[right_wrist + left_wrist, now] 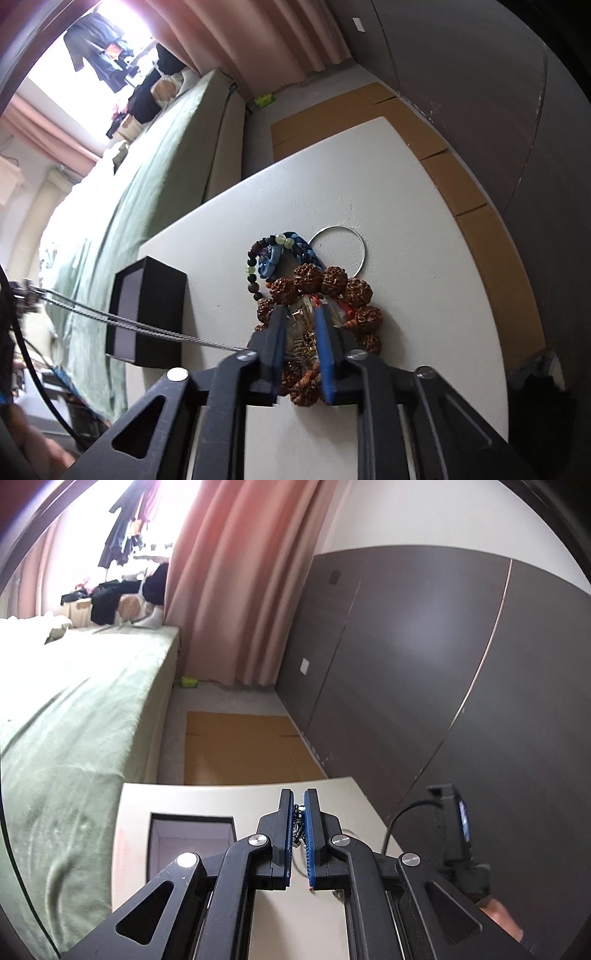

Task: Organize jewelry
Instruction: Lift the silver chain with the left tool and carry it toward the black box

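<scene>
L gripper (pixel 299 805) is up off the white table (pixel 207 801), jaws nearly shut w/ a thin silver chain (pixel 297 825) pinched between the blue pads. In the R wrist view that chain (pixel 122 320) runs taut from the far left edge across in front of the black box (pixel 147 310) to the R gripper's left finger; can't tell where it ends.

Box (pixel 192 834) sits open on the table, pale inside, just left of the L gripper.

R gripper (pixel 300 321) is down over the jewelry pile (pixel 314 291), jaws partway closed around a clear bag w/ gold bits (pixel 301 328); can't tell if it's actually gripped or just between the fingers. Big brown knobbly beads (pixel 321 280) ring the bag. Just beyond: blue braided cord (pixel 299 249), small mixed-bead bracelet (pixel 255 262), and a thin silver bangle (pixel 338 251) flat on the table, touching the pile.

Green bed (pixel 74 709) left of table, cardboard (pixel 243 746) on floor beyond it.
</scene>
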`<state>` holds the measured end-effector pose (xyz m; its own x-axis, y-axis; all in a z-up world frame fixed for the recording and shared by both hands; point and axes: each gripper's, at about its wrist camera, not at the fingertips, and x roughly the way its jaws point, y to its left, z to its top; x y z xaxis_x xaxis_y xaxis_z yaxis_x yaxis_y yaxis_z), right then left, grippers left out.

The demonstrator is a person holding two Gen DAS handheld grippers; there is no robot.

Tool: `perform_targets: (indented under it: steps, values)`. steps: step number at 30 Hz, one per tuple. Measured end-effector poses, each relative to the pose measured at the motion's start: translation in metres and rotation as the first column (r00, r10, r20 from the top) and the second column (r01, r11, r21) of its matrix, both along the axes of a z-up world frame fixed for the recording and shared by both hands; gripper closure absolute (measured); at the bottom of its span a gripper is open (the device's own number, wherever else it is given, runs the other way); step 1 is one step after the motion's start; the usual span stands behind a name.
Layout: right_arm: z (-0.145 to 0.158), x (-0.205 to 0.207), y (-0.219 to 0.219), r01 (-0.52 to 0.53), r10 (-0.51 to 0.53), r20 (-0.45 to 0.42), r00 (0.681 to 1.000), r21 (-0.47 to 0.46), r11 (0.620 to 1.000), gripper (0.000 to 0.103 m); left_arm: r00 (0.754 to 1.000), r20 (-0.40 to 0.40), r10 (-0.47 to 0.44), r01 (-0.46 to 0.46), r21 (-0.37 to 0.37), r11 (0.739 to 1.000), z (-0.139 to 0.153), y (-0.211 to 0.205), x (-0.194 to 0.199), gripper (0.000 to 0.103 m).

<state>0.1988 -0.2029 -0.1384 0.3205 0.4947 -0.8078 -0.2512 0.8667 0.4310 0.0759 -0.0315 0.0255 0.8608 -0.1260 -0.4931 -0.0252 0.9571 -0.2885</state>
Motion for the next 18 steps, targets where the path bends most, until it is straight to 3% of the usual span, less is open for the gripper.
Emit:
perform_targets:
  steps: [4,11,18]
  values:
    - [0.005,-0.002,0.003,-0.006,0.007,0.029,1.0,-0.009,1.0,0.097,1.0,0.02,0.007,-0.008,0.02,1.0,0.016,0.005,-0.003,0.098]
    - [0.029,-0.009,-0.01,-0.006,-0.001,0.058,0.998,0.117,0.993,0.098,0.997,0.072,0.036,-0.042,0.078,0.996,0.055,0.01,-0.016,0.098]
    - [0.037,-0.015,-0.007,-0.014,0.004,0.07,0.998,0.147,0.989,0.098,0.988,0.14,0.061,-0.081,0.146,0.986,0.1,0.01,-0.023,0.098]
